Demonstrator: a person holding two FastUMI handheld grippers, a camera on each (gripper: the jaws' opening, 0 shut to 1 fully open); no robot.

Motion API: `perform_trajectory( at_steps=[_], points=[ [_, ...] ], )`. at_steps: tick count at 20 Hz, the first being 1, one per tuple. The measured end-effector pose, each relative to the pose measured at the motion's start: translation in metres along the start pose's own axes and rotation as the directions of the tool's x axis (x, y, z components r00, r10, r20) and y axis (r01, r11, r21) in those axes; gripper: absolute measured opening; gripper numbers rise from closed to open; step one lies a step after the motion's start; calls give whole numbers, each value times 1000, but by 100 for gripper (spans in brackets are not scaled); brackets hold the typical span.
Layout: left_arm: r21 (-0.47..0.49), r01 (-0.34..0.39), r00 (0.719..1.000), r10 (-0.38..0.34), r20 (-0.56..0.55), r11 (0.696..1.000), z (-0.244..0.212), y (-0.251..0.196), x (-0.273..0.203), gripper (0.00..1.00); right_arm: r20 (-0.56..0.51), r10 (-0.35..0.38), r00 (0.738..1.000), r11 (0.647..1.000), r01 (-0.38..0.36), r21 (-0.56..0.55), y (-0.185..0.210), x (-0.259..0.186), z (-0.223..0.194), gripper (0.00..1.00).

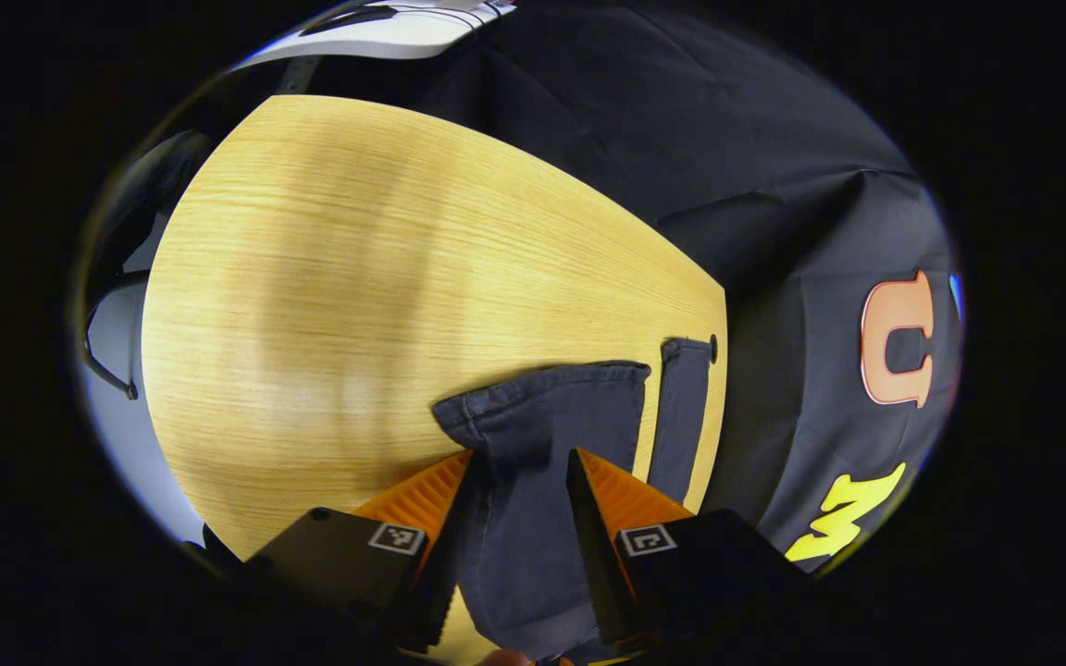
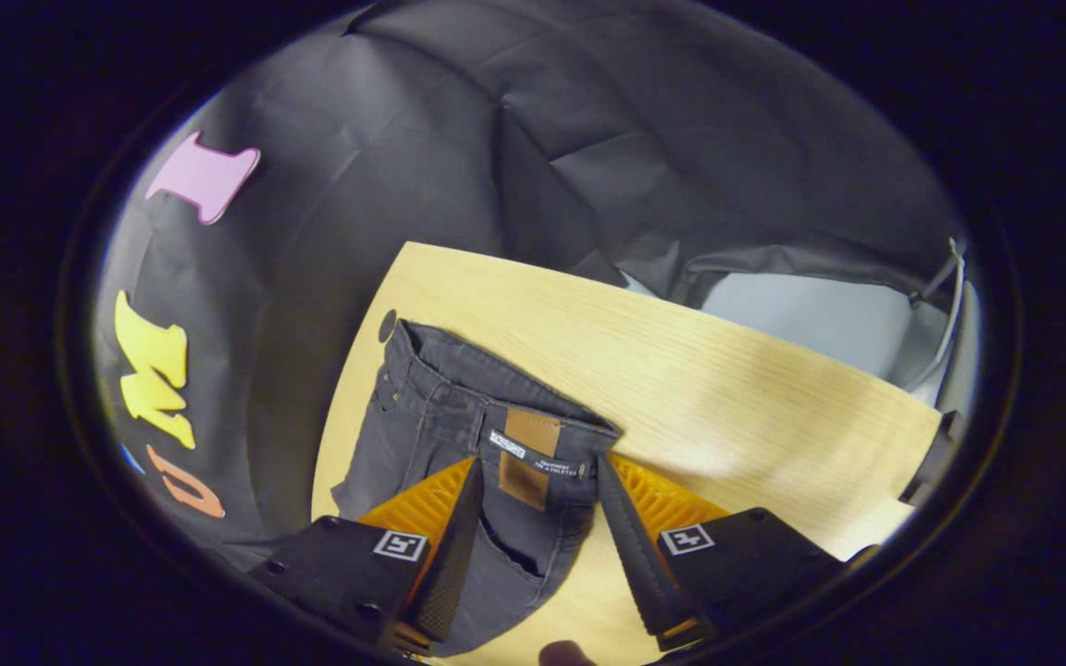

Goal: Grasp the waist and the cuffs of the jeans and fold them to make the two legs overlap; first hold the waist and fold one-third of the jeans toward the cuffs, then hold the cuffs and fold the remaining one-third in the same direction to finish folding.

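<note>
A pale wooden counter (image 1: pixel 329 277) is filling the booth, with dark jeans (image 2: pixel 440 416) lying flat near its edge by the black cloth wall. In the right gripper view, the waist with its brown leather patch (image 2: pixel 527 455) is pointing at the right gripper (image 2: pixel 540 518), whose fingers are standing spread, one either side of the waistband. In the left gripper view, the two cuffs (image 1: pixel 579 407) are lying side by side, and the left gripper (image 1: pixel 524 504) is holding its fingers spread around the nearer cuff.

Both views look down, close over the wooden table (image 1: pixel 329 277) — left at the jeans (image 1: pixel 533 444) cuffs, right at the waist.
</note>
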State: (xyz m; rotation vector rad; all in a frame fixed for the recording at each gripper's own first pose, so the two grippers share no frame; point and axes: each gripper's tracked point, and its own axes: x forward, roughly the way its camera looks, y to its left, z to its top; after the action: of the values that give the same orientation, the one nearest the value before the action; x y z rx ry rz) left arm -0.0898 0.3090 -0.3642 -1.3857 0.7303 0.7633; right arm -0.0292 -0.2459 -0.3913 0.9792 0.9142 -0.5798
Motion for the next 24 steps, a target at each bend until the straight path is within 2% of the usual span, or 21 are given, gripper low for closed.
perform_trajectory(
  at_steps=[1,2,3,4,5,6,7,8,9,10,12,14,15,17,19,21,24],
  points=[
    [-6,2,1000,-2,-3,1000,0,-1,1,66,-23,-5,1000,1000,5,7,1,2,-4,68],
    [-6,0,1000,0,-6,1000,1,-2,3,56,-49,20,999,999,-19,31,7,-1,-9,68],
    [-4,-3,1000,3,-13,1000,-1,-3,6,54,-70,47,996,997,-43,64,13,5,-10,67],
    [-1,-1,1000,1,-20,1000,-1,-4,8,52,-72,70,995,993,-62,100,17,6,-9,58],
    [1,3,1000,-3,-28,1000,-2,-6,11,59,-67,88,994,988,-78,135,15,6,-8,58],
    [0,7,999,-7,-36,1000,-5,-7,13,48,-61,63,996,986,-52,155,8,10,-10,48],
    [-5,8,999,-8,-40,1000,-8,-9,15,45,-50,45,998,983,-35,178,2,6,-9,39],
    [-16,5,999,-5,-40,1000,-10,-9,16,36,-51,55,997,979,-44,198,2,8,-10,29],
    [-29,13,999,-14,-36,999,-8,-11,18,29,-48,58,997,977,-47,206,2,8,-8,27],
    [-41,33,999,-34,-40,999,-9,-14,20,18,-45,55,997,976,-44,214,1,9,-5,27],
    [-63,67,997,-70,-42,996,-12,-24,18,9,-55,49,997,978,-37,204,2,9,-6,13],
    [-71,82,996,-85,-41,994,-11,-25,13,5,-56,47,997,982,-36,184,7,11,-3,13],
    [-73,82,996,-85,-40,994,-10,-26,8,5,-49,41,998,984,-32,174,13,8,-4,4],
    [-78,67,997,-70,-34,995,-7,-27,-4,4,-56,0,998,989,8,148,13,3,-6,4],
    [-74,64,997,-67,-29,995,-5,-31,-15,4,-45,7,999,993,-1,115,22,-4,-5,4],
    [-56,60,997,-62,-33,997,-4,-39,-27,4,-49,17,999,989,-10,150,31,-18,-4,4],
    [-33,71,997,-72,-16,997,3,-63,-45,3,-49,69,996,986,-61,152,57,-46,-1,4]
  ],
)
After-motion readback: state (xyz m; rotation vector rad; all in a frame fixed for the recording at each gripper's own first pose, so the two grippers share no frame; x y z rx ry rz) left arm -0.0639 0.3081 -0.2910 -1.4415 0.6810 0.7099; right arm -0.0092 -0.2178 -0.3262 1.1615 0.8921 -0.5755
